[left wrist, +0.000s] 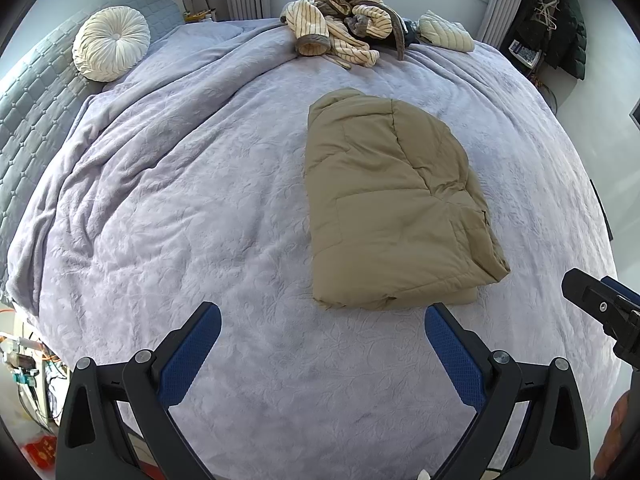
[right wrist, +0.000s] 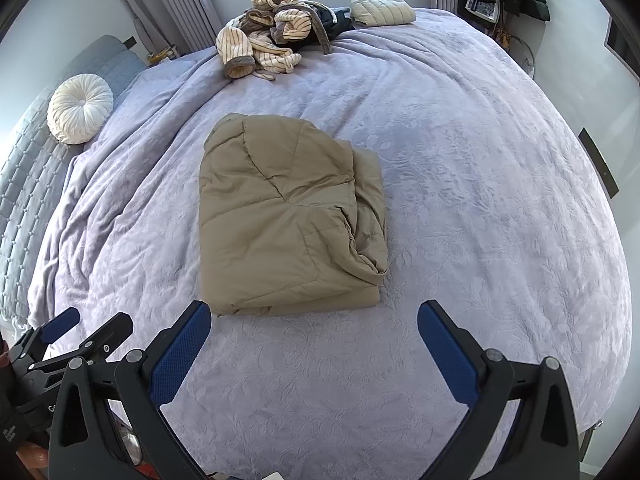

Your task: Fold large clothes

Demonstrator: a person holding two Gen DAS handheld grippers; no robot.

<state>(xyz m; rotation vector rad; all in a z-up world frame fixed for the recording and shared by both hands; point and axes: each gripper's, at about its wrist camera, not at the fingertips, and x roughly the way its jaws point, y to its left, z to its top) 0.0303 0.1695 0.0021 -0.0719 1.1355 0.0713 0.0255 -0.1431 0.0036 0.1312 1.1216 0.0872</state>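
Round white cushion (left wrist: pixel 111 43) against grey headboard (left wrist: pixel 36 96), lilac bedspread (left wrist: pixel 180 200), dark coats (left wrist: pixel 560 16) hanging

The bed (left wrist: pixel 200 220) carries a lavender blanket (left wrist: pixel 248 360). A folded tan jacket (left wrist: pixel 384 200) lies mid-blanket. Beyond the jacket: a striped garment heap (left wrist: pixel 340 28) and a folded cream garment (left wrist: pixel 444 32); left, a round pillow (left wrist: pixel 111 43).

A folded khaki padded jacket (left wrist: pixel 394 204) lies on the lavender blanket (left wrist: pixel 200 200) covering the bed, toward the bed's right side, with its near hem just beyond the left tongs (left wrist: pixel 323 328). The tongs hang above the near edge of the bed with their blue-padded fingers (left wrist: pixel 191 356) spread wide and nothing between them. The right tongs (left wrist: pixel 604 308) enter at the right edge. At the far edge of the bed sits a heap of striped cream clothing (left wrist: pixel 340 24) and, beside it, a folded cream quilted garment (left wrist: pixel 446 32). A round pleated white cushion (left wrist: pixel 111 43) leans on the grey quilted headboard (left wrist: pixel 36 92) at the left.
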